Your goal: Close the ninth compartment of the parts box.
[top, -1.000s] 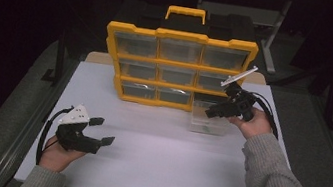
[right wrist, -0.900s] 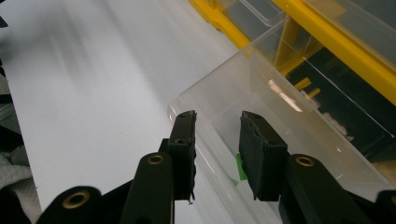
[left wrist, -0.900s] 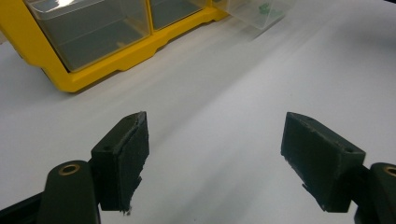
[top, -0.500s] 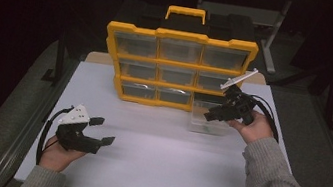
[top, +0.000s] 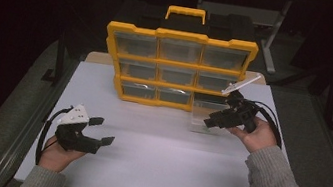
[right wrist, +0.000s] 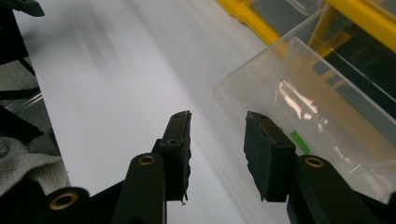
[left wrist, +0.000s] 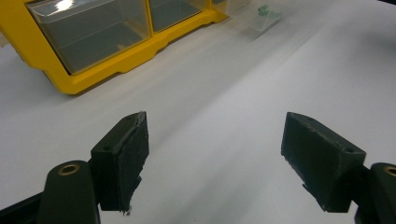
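- A clear plastic drawer [top: 205, 115] is seen standing upright on the white table [top: 168, 164], open top upward, just in front of the yellow organizer's [top: 178, 70] bottom-right slot.
- From the high view its long axis appears to run from the organizer toward the person, though its clear walls make this hard to judge.
- The right gripper [top: 209, 122] is held at the drawer's right front; its jaws have just been opening and stand partly apart, with nothing between them.
- In the right gripper view one jaw lies just beside the drawer's [right wrist: 322, 126] near wall; contact cannot be told.
- The left gripper [top: 103, 131] is rested well apart at the table's left front, jaws wide and empty.
- A small green piece [right wrist: 299, 142] inside the drawer is shown by the right gripper view; from above it cannot be made out.
- The bare table between the spread jaws is shown by the left gripper view.
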